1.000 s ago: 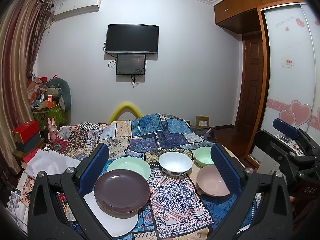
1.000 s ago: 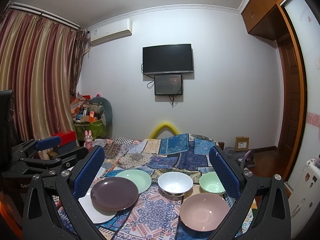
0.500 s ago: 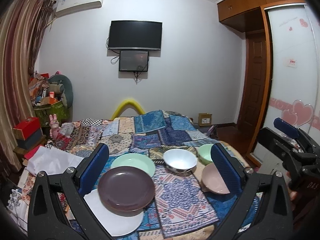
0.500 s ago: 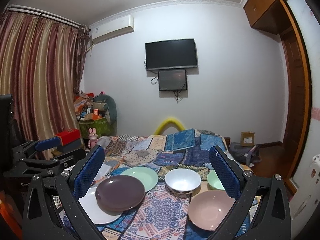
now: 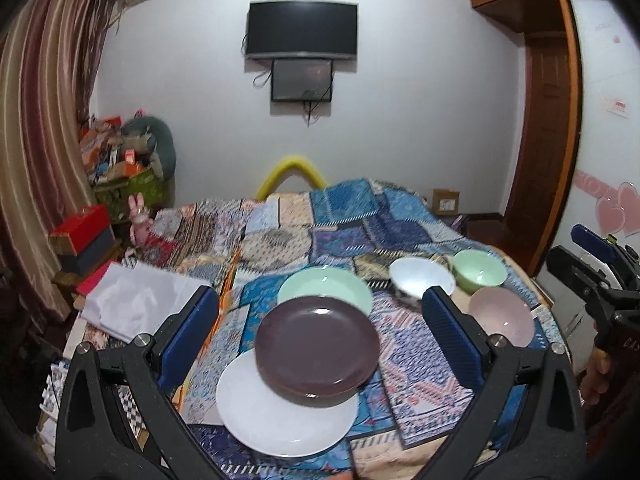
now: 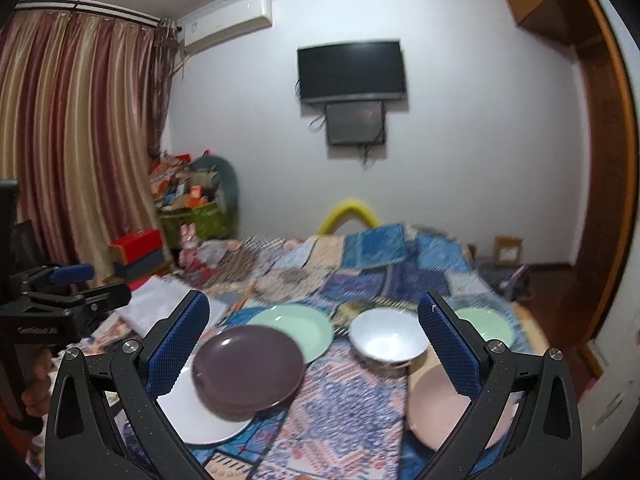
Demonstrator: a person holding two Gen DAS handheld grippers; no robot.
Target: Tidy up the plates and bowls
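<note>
On the patchwork bed cover (image 5: 404,236) a dark purple plate (image 5: 316,344) rests on a white plate (image 5: 280,412). Behind them lies a green plate (image 5: 324,288). To the right stand a white bowl (image 5: 420,276), a green bowl (image 5: 478,272) and a pink bowl (image 5: 502,316). My left gripper (image 5: 318,294) hangs open above the purple plate, holding nothing. My right gripper (image 6: 313,302) is open too, over the purple plate (image 6: 248,368), green plate (image 6: 294,330) and white bowl (image 6: 386,340); its right finger overlaps the pink bowl (image 6: 436,404).
A folded white cloth (image 5: 136,300) lies on the bed's left side. A red box (image 5: 82,228) and a heap of clutter (image 5: 120,160) stand by the curtain. A wooden door (image 5: 544,128) and a wardrobe front are on the right.
Both grippers have shifted: the dishes sit further right and higher in the left view and slightly higher in the right view, which is blurred. No dish has moved on the bed.
</note>
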